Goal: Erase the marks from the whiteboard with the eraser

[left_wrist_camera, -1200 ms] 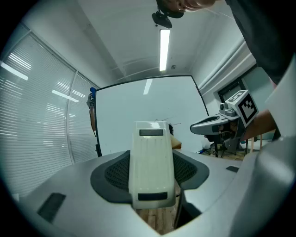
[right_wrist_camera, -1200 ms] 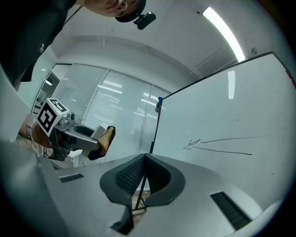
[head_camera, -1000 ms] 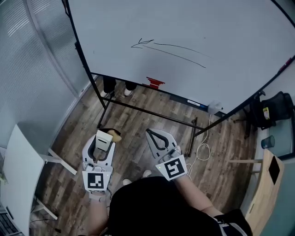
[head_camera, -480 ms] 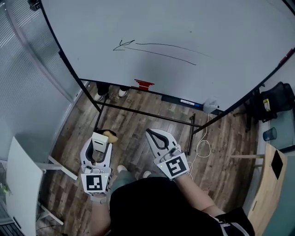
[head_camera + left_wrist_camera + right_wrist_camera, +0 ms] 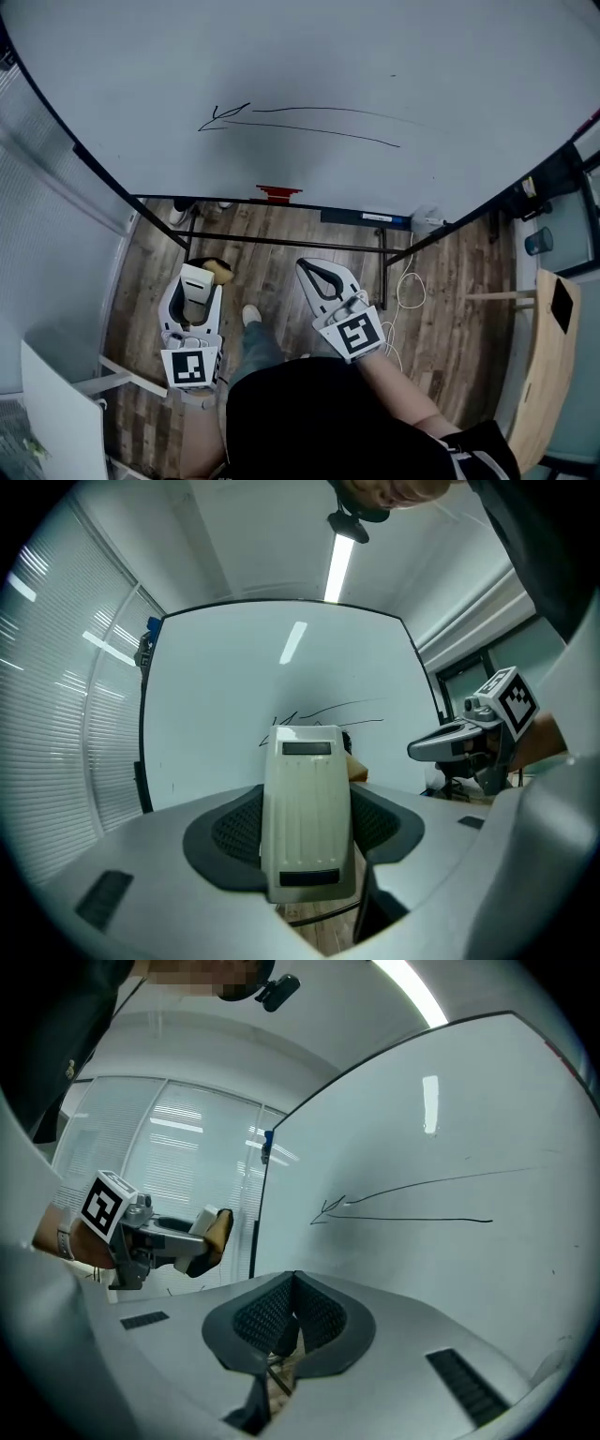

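Observation:
The whiteboard (image 5: 375,56) fills the top of the head view, with thin black marks (image 5: 300,122) drawn across its middle. These marks (image 5: 323,714) show beyond the eraser in the left gripper view, and the same marks (image 5: 412,1202) appear in the right gripper view. My left gripper (image 5: 199,281) is shut on a cream eraser (image 5: 305,808) with a tan felt side (image 5: 221,272), held well short of the board. My right gripper (image 5: 314,274) is shut and holds nothing, its jaws meeting at a point.
A red clip (image 5: 278,193) and a blue marker (image 5: 370,217) sit on the board's tray. The board's black stand legs (image 5: 281,244) cross the wooden floor. A white cable (image 5: 405,295) lies at the right, a wooden table (image 5: 548,375) further right, and a white table (image 5: 56,412) at the lower left.
The view has closed in on the whiteboard, which now fills more of the frame and sits lower. Both grippers kept their pose and their hold.

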Demonstrator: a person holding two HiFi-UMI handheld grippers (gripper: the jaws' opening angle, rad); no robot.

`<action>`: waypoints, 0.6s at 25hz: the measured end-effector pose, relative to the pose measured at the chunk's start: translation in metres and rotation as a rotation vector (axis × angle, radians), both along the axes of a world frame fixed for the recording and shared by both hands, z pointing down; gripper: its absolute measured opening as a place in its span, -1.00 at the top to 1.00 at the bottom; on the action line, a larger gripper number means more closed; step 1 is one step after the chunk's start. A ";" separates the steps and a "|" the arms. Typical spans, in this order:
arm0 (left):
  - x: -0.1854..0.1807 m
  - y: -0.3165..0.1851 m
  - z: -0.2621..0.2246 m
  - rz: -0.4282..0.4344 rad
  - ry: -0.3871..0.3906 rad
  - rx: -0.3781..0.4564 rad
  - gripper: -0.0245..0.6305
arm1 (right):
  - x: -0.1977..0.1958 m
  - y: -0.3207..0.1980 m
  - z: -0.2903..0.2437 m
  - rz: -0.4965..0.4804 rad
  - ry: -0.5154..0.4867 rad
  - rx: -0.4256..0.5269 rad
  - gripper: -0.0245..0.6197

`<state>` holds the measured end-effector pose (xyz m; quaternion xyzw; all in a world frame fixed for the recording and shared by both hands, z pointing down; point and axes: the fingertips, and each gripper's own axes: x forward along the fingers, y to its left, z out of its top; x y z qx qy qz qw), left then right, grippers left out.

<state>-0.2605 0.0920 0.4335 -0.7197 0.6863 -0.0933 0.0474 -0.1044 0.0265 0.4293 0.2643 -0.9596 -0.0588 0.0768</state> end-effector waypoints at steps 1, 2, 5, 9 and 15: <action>-0.011 -0.015 -0.001 0.009 -0.001 0.003 0.12 | -0.010 -0.012 -0.001 0.011 0.008 0.005 0.84; -0.022 -0.029 -0.003 0.018 0.000 0.013 0.12 | -0.019 -0.023 -0.003 0.022 0.018 0.010 0.85; -0.055 -0.072 -0.009 0.044 0.006 0.054 0.12 | -0.047 -0.056 -0.006 0.072 0.022 -0.001 0.84; -0.090 -0.125 -0.012 0.077 0.012 0.093 0.12 | -0.079 -0.094 -0.013 0.142 -0.002 0.011 0.84; -0.116 -0.182 -0.018 0.123 0.021 0.136 0.12 | -0.099 -0.127 -0.004 0.245 0.016 -0.001 0.84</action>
